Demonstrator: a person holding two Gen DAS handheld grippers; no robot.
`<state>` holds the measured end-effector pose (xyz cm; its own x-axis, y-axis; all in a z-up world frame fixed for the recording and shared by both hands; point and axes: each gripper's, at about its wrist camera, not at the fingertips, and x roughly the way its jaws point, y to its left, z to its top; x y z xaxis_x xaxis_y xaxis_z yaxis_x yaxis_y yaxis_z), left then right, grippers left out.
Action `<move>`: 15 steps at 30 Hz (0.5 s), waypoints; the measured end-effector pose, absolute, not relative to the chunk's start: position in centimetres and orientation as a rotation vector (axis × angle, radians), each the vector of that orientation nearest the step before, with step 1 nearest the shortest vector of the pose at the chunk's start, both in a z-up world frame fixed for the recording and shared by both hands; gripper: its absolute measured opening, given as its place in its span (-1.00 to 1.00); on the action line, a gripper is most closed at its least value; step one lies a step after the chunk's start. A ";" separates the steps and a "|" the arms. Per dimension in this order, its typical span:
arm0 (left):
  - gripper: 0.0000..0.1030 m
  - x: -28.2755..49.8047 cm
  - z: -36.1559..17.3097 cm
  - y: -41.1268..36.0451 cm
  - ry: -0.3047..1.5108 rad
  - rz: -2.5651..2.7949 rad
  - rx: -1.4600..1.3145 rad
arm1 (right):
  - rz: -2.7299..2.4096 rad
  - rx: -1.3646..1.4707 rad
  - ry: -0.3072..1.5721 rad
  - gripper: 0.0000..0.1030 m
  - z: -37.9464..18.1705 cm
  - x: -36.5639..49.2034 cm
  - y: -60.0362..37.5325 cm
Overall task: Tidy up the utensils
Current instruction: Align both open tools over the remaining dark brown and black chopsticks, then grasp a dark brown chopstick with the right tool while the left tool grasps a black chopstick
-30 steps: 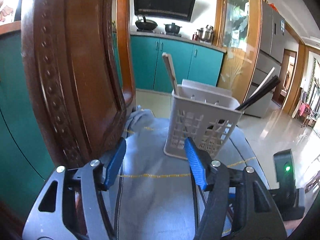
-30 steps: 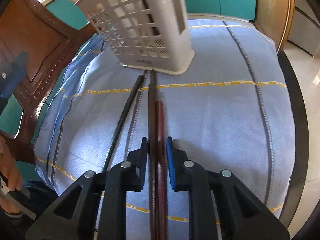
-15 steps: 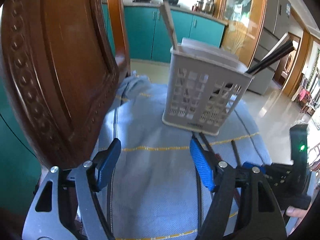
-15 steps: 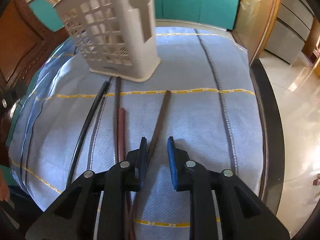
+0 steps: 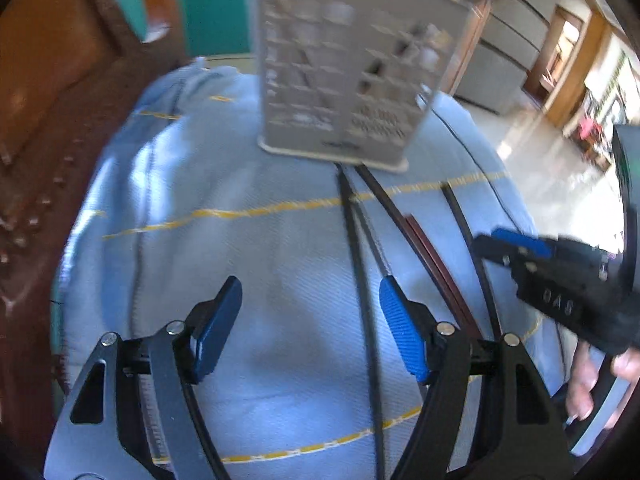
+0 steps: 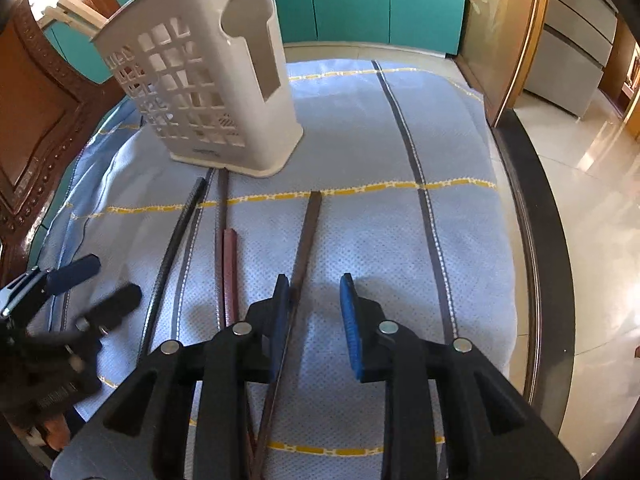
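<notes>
Four chopsticks lie lengthwise on the blue cloth (image 6: 360,128) below the white utensil basket (image 6: 208,80), the brown chopstick (image 6: 306,236) running straight under the released right gripper (image 6: 314,320), nearer than the released left gripper (image 5: 310,328).

dark chopsticks (image 6: 306,240) before upright caddy (image 6: 208,92)

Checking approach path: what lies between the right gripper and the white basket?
Right wrist view: dark brown chopstick on blue striped cloth, between right gripper and white plastic lattice basket.
</notes>
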<state>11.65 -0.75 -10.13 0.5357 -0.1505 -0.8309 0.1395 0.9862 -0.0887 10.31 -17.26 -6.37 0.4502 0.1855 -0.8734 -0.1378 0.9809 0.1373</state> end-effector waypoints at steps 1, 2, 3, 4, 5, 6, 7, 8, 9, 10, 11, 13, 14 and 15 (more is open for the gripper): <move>0.39 11.6 -10.5 -1.5 0.997 -0.183 0.008 | 0.211 0.049 1.098 -0.49 -6.6 10.3 -17.1; 0.39 11.6 -10.8 -1.9 1.002 -0.191 0.019 | 0.212 0.035 1.089 -0.49 -6.6 10.3 -16.9; 0.39 11.6 -11.1 -2.5 1.011 -0.202 0.031 | 0.212 0.009 1.087 -0.49 -6.6 10.2 -16.5; 0.39 11.4 -11.4 -2.9 1.017 -0.206 0.037 | 0.216 -0.004 1.084 -0.53 -6.6 10.1 -16.3; 0.38 11.5 -11.7 -3.2 1.024 -0.208 0.043 | 0.220 -0.013 1.080 -0.61 -6.6 10.1 -16.0; 0.33 11.5 -11.9 -3.6 1.020 -0.200 0.061 | 0.226 -0.022 1.081 -0.81 -6.6 10.0 -15.8; 0.22 11.4 -11.9 -3.7 1.010 -0.188 0.080 | 0.234 -0.026 1.084 -0.83 -6.6 10.0 -15.7; 0.00 11.4 -11.8 -3.9 0.997 -0.185 0.096 | 0.243 -0.027 1.086 -0.85 -6.6 10.0 -15.7; -0.20 11.4 -11.7 -3.9 0.999 -0.192 0.087 | 0.248 -0.025 1.089 -0.86 -6.7 10.0 -15.7; -0.30 11.4 -11.6 -3.7 1.004 -0.184 0.086 | 0.252 -0.023 1.091 -0.87 -6.6 10.0 -15.8; -0.44 11.5 -11.5 -3.4 1.007 -0.181 0.083 | 0.254 -0.024 1.093 -0.87 -6.7 10.0 -15.9; -0.55 11.5 -11.3 -2.9 1.014 -0.179 0.077 | 0.247 -0.029 1.096 -0.87 -6.6 10.0 -16.4; -0.57 11.5 -11.3 -2.6 1.018 -0.174 0.071 | 0.234 -0.035 1.095 -0.87 -6.6 10.1 -16.6; -0.57 11.5 -11.2 -2.3 1.021 -0.170 0.061 | 0.221 -0.032 1.095 -0.87 -6.5 10.1 -16.9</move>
